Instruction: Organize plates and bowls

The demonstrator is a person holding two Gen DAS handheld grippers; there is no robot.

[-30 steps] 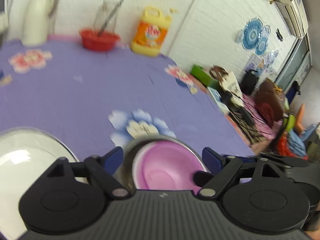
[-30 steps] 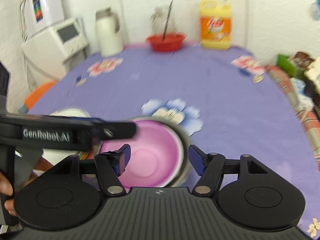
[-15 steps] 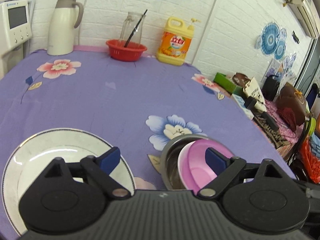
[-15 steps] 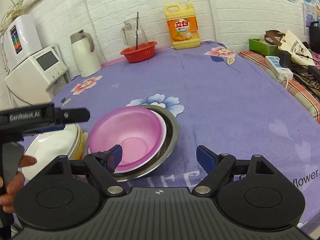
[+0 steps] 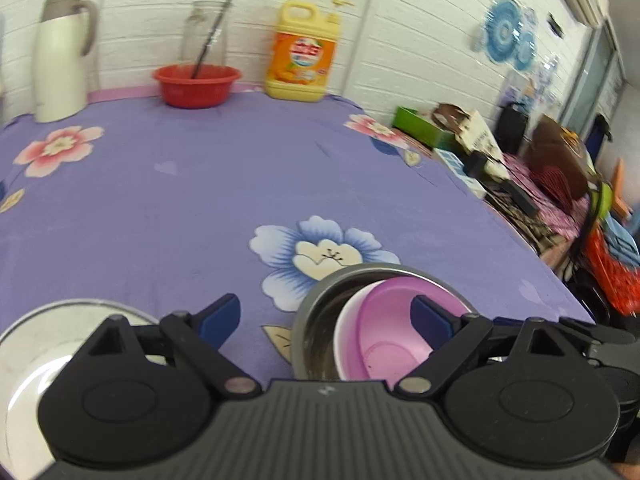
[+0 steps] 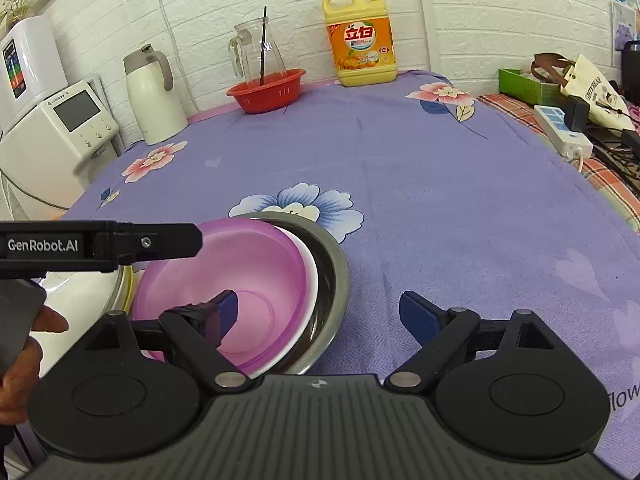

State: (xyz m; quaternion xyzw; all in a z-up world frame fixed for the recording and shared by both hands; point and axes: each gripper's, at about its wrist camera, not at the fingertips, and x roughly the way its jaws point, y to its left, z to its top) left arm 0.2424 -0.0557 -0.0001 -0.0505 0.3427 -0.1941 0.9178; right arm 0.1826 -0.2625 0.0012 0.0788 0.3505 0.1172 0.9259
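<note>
A pink bowl (image 6: 240, 272) sits nested in a white bowl (image 6: 313, 280), and both tilt inside a steel bowl (image 6: 338, 268) on the purple flowered cloth. My right gripper (image 6: 320, 314) is open. Its left finger hangs over the pink bowl's inside and its right finger stands outside the steel rim. My left gripper (image 5: 326, 318) is open too, straddling the steel bowl's (image 5: 316, 312) left rim, with its right finger over the pink bowl (image 5: 384, 340). A white plate (image 5: 44, 340) lies at lower left. From the right wrist, the left gripper (image 6: 176, 242) shows side-on above the plate (image 6: 88, 292).
At the far wall stand a white thermos (image 6: 154, 96), a red basket (image 6: 266, 90) holding a glass jug, and a yellow detergent bottle (image 6: 362, 40). A white appliance (image 6: 52, 140) is at the left. A power strip (image 6: 562, 128) and bags lie beyond the table's right edge. A hand (image 6: 24, 356) holds the left gripper.
The right gripper has sunk closer to the nested bowls, and its left finger now hangs inside the pink bowl. The left gripper has shifted, so the plate sits further toward the lower left corner.
</note>
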